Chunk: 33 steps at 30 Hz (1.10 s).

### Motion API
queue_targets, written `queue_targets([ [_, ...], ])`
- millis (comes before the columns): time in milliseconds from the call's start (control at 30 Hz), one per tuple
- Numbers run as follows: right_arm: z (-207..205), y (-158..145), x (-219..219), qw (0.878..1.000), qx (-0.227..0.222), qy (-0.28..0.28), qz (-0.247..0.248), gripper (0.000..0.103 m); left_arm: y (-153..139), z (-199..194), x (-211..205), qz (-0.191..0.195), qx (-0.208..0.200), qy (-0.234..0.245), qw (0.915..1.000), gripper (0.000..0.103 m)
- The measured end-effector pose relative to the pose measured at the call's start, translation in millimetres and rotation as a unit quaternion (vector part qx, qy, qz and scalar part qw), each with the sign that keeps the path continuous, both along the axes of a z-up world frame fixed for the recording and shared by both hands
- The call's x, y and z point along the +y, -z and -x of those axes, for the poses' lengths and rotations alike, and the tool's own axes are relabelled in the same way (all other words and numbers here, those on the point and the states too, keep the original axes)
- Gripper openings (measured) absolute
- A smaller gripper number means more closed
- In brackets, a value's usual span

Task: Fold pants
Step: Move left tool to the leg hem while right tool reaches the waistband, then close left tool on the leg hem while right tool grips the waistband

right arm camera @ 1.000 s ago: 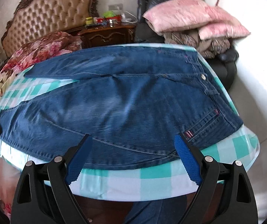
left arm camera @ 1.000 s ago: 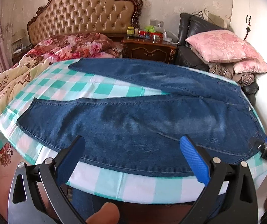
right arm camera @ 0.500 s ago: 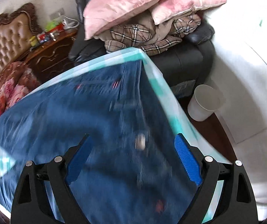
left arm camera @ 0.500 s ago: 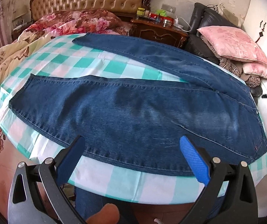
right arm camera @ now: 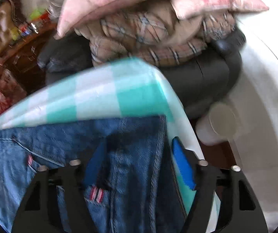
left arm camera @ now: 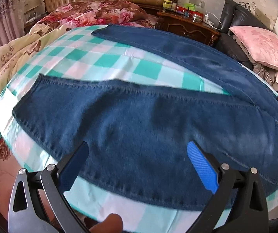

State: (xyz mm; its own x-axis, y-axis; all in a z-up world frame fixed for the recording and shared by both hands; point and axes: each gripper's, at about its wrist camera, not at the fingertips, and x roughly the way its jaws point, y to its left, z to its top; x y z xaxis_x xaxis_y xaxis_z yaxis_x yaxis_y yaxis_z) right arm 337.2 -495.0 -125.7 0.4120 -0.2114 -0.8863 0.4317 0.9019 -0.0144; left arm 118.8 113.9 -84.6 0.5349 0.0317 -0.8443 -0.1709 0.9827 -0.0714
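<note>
Left gripper (left arm camera: pixel 138 164) held tilted downward, jaws wide apart, nothing between the blue pads. Right gripper (right arm camera: pixel 139 169) also tilted downward, jaws just closing, now much narrower, with denim between the pads. A fingertip (left arm camera: pixel 107 223) visible below the left gripper.

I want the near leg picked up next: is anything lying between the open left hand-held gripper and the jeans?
Nothing visible. The left hand-held gripper hangs open above the near leg of the dark blue denim jeans, which lies flat on the teal-and-white checked cloth with nothing on it.
</note>
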Motion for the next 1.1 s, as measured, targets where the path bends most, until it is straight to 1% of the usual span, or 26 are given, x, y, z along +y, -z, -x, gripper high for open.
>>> queue_targets([
  [33, -2.0, -0.9, 4.0, 1.000, 0.000, -0.015, 0.003, 0.022, -0.9, -5.3, -0.5, 0.000, -0.001, 0.003, 1.0000, 0.101],
  [100, -1.3, -9.3, 14.7, 0.999, -0.006, -0.036, 0.026, 0.016, -4.6, -20.2, -0.4, 0.005, -0.006, 0.011, 0.9999, 0.100],
  [167, 7.9, -26.9, 20.1, 0.998, -0.031, -0.050, 0.025, 0.015, -10.7, -36.9, -1.0, 0.021, -0.015, 0.021, 0.9994, 0.096],
  [200, 19.5, -45.7, 19.7, 0.997, -0.061, -0.052, 0.006, 0.015, -14.6, -46.0, -0.6, 0.029, -0.020, 0.027, 0.9990, 0.092],
  [233, 27.4, -58.7, 19.3, 0.995, -0.083, -0.054, -0.011, 0.015, -20.7, -58.5, 1.9, 0.044, -0.027, 0.031, 0.9982, 0.090],
  [267, 43.7, -81.0, 22.8, 0.991, -0.113, -0.065, -0.031, 0.015, -27.2, -72.0, 5.9, 0.064, -0.035, 0.032, 0.9968, 0.089],
  [300, 56.8, -95.5, 28.4, 0.988, -0.130, -0.079, -0.033, 0.015, -33.1, -87.9, 10.9, 0.088, -0.042, 0.032, 0.9947, 0.088],
  [367, 87.5, -121.5, 41.7, 0.980, -0.163, -0.106, -0.041, 0.015, -40.4, -118.4, 17.4, 0.123, -0.048, 0.026, 0.9910, 0.083],
  [400, 106.1, -133.8, 49.1, 0.975, -0.178, -0.118, -0.053, 0.014, -43.4, -142.3, 22.7, 0.150, -0.050, 0.027, 0.9871, 0.080],
  [433, 120.4, -142.3, 55.2, 0.972, -0.189, -0.125, -0.064, 0.014, -43.6, -159.5, 26.7, 0.172, -0.048, 0.026, 0.9835, 0.074],
  [467, 144.1, -150.1, 63.5, 0.967, -0.200, -0.134, -0.081, 0.014, -41.9, -183.9, 33.0, 0.205, -0.041, 0.018, 0.9776, 0.069],
  [500, 161.7, -153.3, 71.0, 0.964, -0.206, -0.140, -0.091, 0.014, -40.0, -197.7, 36.5, 0.227, -0.036, 0.015, 0.9732, 0.065],
  [533, 176.3, -154.7, 76.8, 0.962, -0.211, -0.145, -0.100, 0.014, -35.3, -221.1, 40.8, 0.266, -0.028, 0.016, 0.9635, 0.061],
  [567, 187.2, -155.0, 80.7, 0.960, -0.213, -0.148, -0.106, 0.014, -30.3, -240.8, 44.4, 0.294, -0.023, 0.014, 0.9553, 0.058],
  [667, 218.0, -151.6, 87.1, 0.957, -0.213, -0.146, -0.131, 0.014, -10.1, -303.4, 51.5, 0.346, 0.001, -0.003, 0.9382, 0.049],
  [733, 229.0, -151.7, 92.0, 0.957, -0.211, -0.147, -0.133, 0.014, 0.9, -332.3, 53.1, 0.345, 0.017, -0.016, 0.9382, 0.046],
  [800, 237.6, -153.5, 94.9, 0.957, -0.210, -0.151, -0.135, 0.014, 13.1, -353.8, 55.2, 0.363, 0.032, -0.030, 0.9308, 0.041],
  [833, 242.9, -152.8, 96.5, 0.956, -0.209, -0.154, -0.134, 0.014, 18.7, -364.9, 56.6, 0.369, 0.037, -0.035, 0.9279, 0.041],
  [933, 249.6, -151.5, 97.5, 0.957, -0.204, -0.158, -0.135, 0.014, 29.4, -389.6, 56.8, 0.372, 0.039, -0.038, 0.9268, 0.041],
  [1000, 251.6, -150.8, 96.6, 0.957, -0.201, -0.162, -0.136, 0.014, 39.2, -403.5, 59.1, 0.373, 0.050, -0.051, 0.9251, 0.041],
  [1100, 253.0, -150.2, 92.6, 0.956, -0.199, -0.163, -0.144, 0.014, 57.4, -417.3, 60.5, 0.364, 0.068, -0.069, 0.9261, 0.041],
])
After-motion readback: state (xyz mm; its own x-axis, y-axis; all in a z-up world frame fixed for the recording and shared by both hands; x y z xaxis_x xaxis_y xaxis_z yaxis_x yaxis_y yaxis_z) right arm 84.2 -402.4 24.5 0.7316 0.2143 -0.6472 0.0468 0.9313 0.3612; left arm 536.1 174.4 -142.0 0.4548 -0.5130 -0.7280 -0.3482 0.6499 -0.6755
